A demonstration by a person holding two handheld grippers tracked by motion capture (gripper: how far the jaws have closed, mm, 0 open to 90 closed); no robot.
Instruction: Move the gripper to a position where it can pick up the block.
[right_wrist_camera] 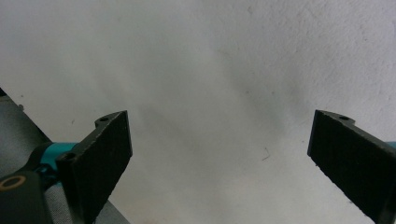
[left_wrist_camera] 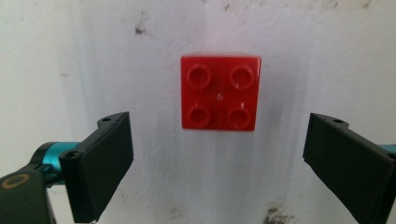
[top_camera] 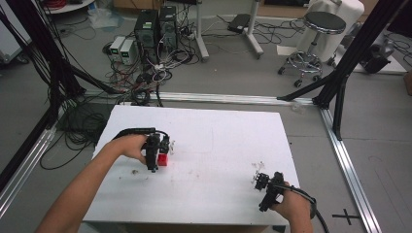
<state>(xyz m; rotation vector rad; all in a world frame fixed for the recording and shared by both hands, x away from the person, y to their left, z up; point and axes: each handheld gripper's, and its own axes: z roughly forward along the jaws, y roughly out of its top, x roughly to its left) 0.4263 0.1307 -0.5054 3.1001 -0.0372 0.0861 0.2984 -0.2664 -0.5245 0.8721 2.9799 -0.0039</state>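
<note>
1 white tabletop (top_camera: 218, 145) carries 2 hand-held tongs. Left tongs (left_wrist_camera: 217, 154) hang wide open above a red 4-stud brick (left_wrist_camera: 219, 92) lying flat, untouched. Right tongs (right_wrist_camera: 219, 158) gape wide, empty, near the tabletop's front right corner.

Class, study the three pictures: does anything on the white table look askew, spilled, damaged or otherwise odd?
Nothing is spilled or broken. The red brick lies flat, studs up, square between the open jaws of the left gripper. The only blemishes are dark smudges on the table, one near the brick. The right gripper hangs open above bare tabletop.
</note>
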